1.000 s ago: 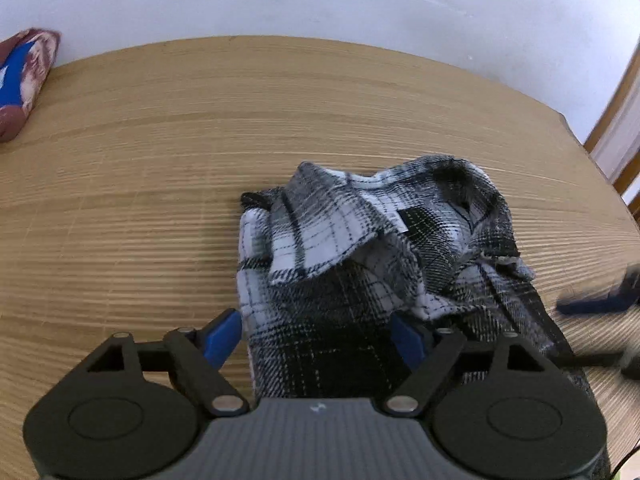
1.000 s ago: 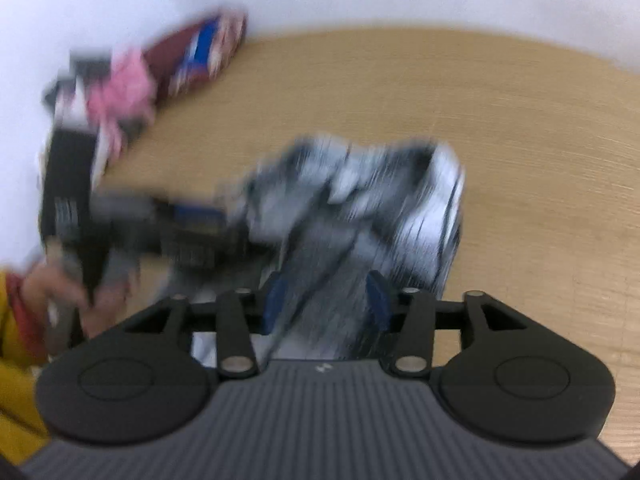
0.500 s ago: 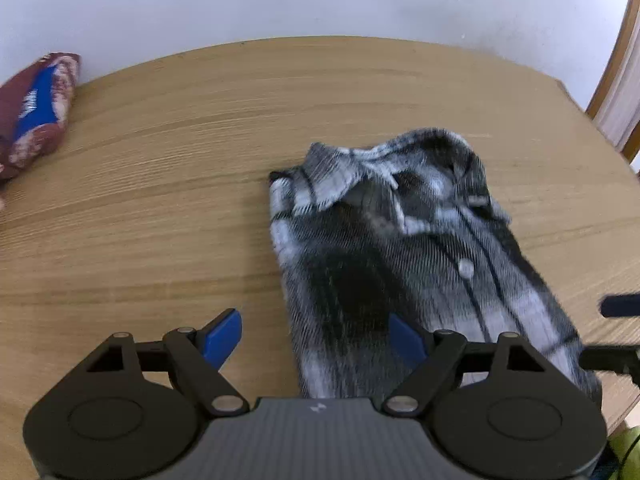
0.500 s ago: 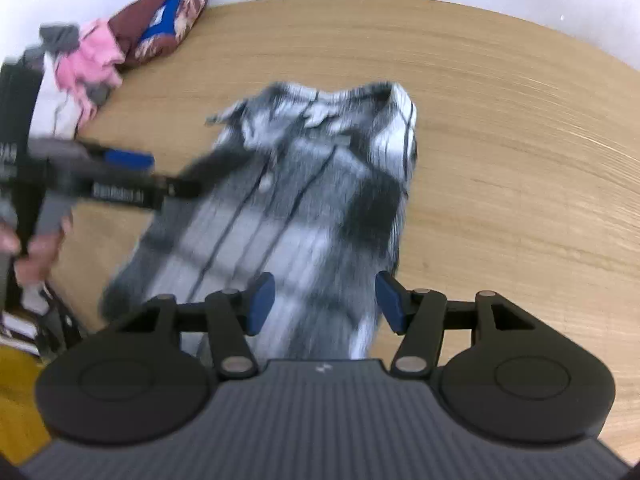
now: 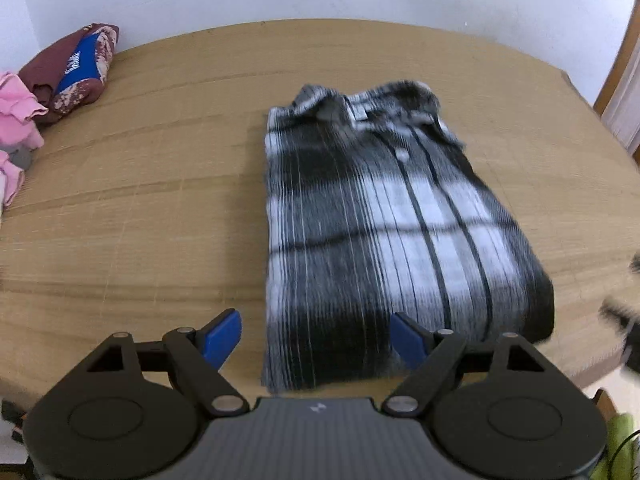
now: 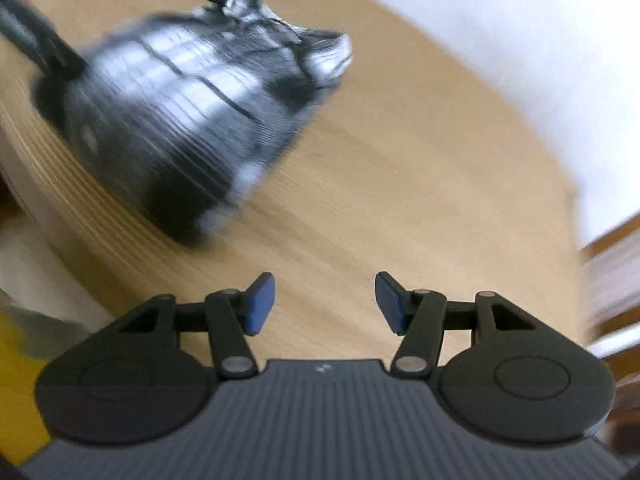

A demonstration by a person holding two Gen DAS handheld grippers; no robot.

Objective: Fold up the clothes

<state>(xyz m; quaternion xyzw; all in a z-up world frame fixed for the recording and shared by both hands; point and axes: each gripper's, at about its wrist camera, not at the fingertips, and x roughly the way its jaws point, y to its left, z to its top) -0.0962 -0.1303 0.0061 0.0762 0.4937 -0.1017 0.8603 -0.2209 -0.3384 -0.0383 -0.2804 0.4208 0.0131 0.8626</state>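
A black-and-white plaid shirt (image 5: 384,224) is laid folded into a long rectangle at the centre of the left wrist view, on a round wooden table (image 5: 140,208), with its collar toward the top of the frame. In the right wrist view the same shirt (image 6: 192,108) is seen at the upper left, well apart from the jaws. The left gripper (image 5: 316,338) is held with jaws wide and nothing between the pads, above the shirt's near hem; the right gripper (image 6: 325,303) is also open and empty, over bare wood. The cloth is judged soft, light and limp, likely to sag and to slide out of its fold if lifted by one point, so it is best taken at the two near corners of the hem, with all layers pinched together. At the upper left of the left wrist view a maroon garment (image 5: 70,74) and pink clothes (image 5: 18,116) are piled at the table's edge, the latter cut off by the frame. The right wrist view is heavily blurred; a dark bar at its upper left cannot be made out with certainty.
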